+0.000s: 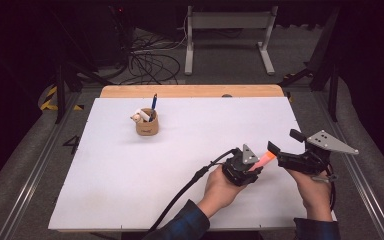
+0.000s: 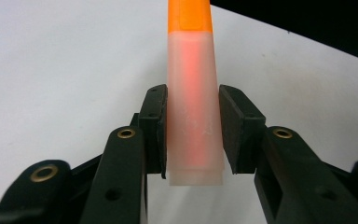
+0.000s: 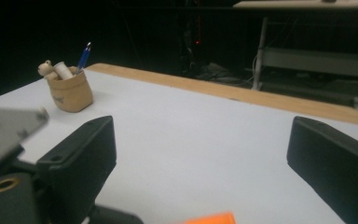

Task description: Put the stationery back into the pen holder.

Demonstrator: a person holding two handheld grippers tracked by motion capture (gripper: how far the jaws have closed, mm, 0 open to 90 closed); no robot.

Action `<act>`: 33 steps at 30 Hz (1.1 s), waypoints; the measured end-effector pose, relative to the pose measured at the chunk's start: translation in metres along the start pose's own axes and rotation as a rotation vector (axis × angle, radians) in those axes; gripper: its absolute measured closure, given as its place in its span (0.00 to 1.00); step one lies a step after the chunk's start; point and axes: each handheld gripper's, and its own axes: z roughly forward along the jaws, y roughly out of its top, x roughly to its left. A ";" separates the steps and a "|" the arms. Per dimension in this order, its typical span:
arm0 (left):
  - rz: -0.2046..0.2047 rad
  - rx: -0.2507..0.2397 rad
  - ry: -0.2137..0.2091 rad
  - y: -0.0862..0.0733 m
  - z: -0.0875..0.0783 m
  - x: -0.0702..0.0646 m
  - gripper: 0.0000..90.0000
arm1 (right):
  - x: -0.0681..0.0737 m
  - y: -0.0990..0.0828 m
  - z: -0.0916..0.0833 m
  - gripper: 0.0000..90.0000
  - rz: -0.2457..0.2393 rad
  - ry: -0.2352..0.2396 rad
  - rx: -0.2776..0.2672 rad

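An orange marker (image 1: 263,160) with a frosted cap (image 2: 193,121) is held above the white table (image 1: 130,165) near its front right. My left gripper (image 1: 244,167) is shut on the cap, one black pad against each side of it (image 2: 191,93). The orange barrel (image 2: 189,16) points away from the jaws toward my right gripper (image 1: 284,141). That gripper (image 3: 205,140) stands open, jaws wide apart, and the marker's orange end (image 3: 209,218) shows low between them, touching neither pad.
A small brown cup (image 1: 147,125) stands at the table's back left, also in the right gripper view (image 3: 71,92), holding a blue pen (image 1: 153,104) and a white roll. A wooden strip (image 1: 190,91) runs along the far edge. Cables and a metal stand lie beyond it.
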 end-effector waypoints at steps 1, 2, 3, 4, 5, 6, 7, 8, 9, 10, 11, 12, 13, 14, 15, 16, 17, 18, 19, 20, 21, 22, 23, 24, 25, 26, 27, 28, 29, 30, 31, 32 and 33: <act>0.000 -0.015 0.009 -0.001 -0.003 0.001 0.72 | 0.001 -0.001 0.002 0.12 0.002 0.003 0.009; 0.000 -0.019 0.018 -0.001 -0.006 0.003 0.72 | 0.002 -0.001 0.004 0.13 0.006 0.009 0.017; 0.004 -0.027 0.027 -0.001 -0.009 0.005 0.72 | 0.003 -0.002 0.006 0.15 0.005 0.013 0.025; -0.001 -0.034 0.030 -0.001 -0.012 0.006 0.72 | 0.004 -0.003 0.008 0.16 0.006 0.019 0.032; -0.003 -0.046 0.039 -0.002 -0.014 0.008 0.72 | 0.005 -0.004 0.010 0.18 0.006 0.021 0.037; -0.007 -0.053 0.048 -0.002 -0.017 0.010 0.72 | 0.006 -0.005 0.012 0.20 0.009 0.026 0.046; -0.010 -0.059 0.057 -0.002 -0.019 0.012 0.72 | 0.007 -0.006 0.015 0.21 0.012 0.030 0.058; -0.017 -0.063 0.062 -0.003 -0.021 0.014 0.72 | 0.008 -0.007 0.017 0.21 0.014 0.032 0.066; -0.015 -0.066 0.066 -0.003 -0.023 0.015 0.72 | 0.009 -0.008 0.020 0.22 0.026 0.035 0.071; -0.018 -0.073 0.070 -0.003 -0.025 0.016 0.72 | 0.010 -0.009 0.021 0.22 0.033 0.034 0.074; -0.021 -0.077 0.073 -0.003 -0.026 0.017 0.72 | 0.009 -0.010 0.023 0.22 0.037 0.031 0.081; -0.019 -0.084 0.077 -0.003 -0.028 0.018 0.72 | 0.009 -0.011 0.023 0.23 0.048 0.031 0.086; -0.015 -0.089 0.082 -0.003 -0.029 0.018 0.72 | 0.009 -0.012 0.024 0.24 0.062 0.030 0.090; -0.019 -0.089 0.087 -0.004 -0.030 0.018 0.72 | 0.008 -0.013 0.025 0.25 0.068 0.029 0.095; -0.017 -0.098 0.091 -0.004 -0.031 0.019 0.72 | 0.007 -0.013 0.026 0.26 0.081 0.030 0.104; -0.018 -0.102 0.096 -0.004 -0.031 0.019 0.72 | 0.005 -0.014 0.027 0.27 0.095 0.035 0.110; -0.016 -0.105 0.097 -0.004 -0.032 0.019 0.72 | 0.004 -0.015 0.028 0.28 0.111 0.048 0.111; -0.019 -0.104 0.098 -0.004 -0.032 0.018 0.72 | 0.003 -0.017 0.029 0.29 0.130 0.065 0.111; -0.016 -0.107 0.097 -0.004 -0.031 0.017 0.72 | 0.003 -0.018 0.031 0.30 0.147 0.078 0.111; -0.010 -0.107 0.094 -0.004 -0.031 0.016 0.72 | 0.003 -0.019 0.032 0.31 0.158 0.085 0.116; -0.012 -0.109 0.092 -0.004 -0.031 0.015 0.72 | 0.003 -0.020 0.034 0.32 0.164 0.097 0.122; -0.007 -0.112 0.092 -0.003 -0.031 0.014 0.72 | 0.004 -0.021 0.035 0.34 0.170 0.108 0.128; -0.008 -0.111 0.089 -0.003 -0.030 0.013 0.72 | 0.004 -0.021 0.036 0.36 0.178 0.116 0.133; -0.006 -0.109 0.089 -0.003 -0.030 0.012 0.72 | 0.005 -0.022 0.037 0.39 0.183 0.124 0.137; -0.005 -0.109 0.090 -0.003 -0.030 0.012 0.72 | 0.006 -0.022 0.038 0.41 0.178 0.130 0.141; -0.002 -0.107 0.091 -0.003 -0.029 0.012 0.72 | 0.007 -0.022 0.038 0.42 0.178 0.126 0.145; -0.004 -0.106 0.090 -0.003 -0.029 0.012 0.72 | 0.007 -0.022 0.039 0.43 0.180 0.120 0.146; -0.006 -0.105 0.089 -0.003 -0.029 0.012 0.72 | 0.007 -0.022 0.038 0.44 0.186 0.117 0.145; -0.004 -0.103 0.088 -0.004 -0.029 0.012 0.72 | 0.006 -0.022 0.038 0.45 0.192 0.118 0.145; -0.006 -0.102 0.088 -0.004 -0.029 0.011 0.72 | 0.006 -0.022 0.038 0.46 0.195 0.117 0.142; -0.006 -0.102 0.088 -0.004 -0.029 0.011 0.72 | 0.006 -0.022 0.038 0.47 0.198 0.117 0.141; -0.007 -0.100 0.089 -0.004 -0.028 0.011 0.72 | 0.006 -0.022 0.037 0.48 0.196 0.115 0.137; -0.007 -0.098 0.089 -0.004 -0.028 0.011 0.72 | 0.006 -0.022 0.037 0.50 0.193 0.112 0.135</act>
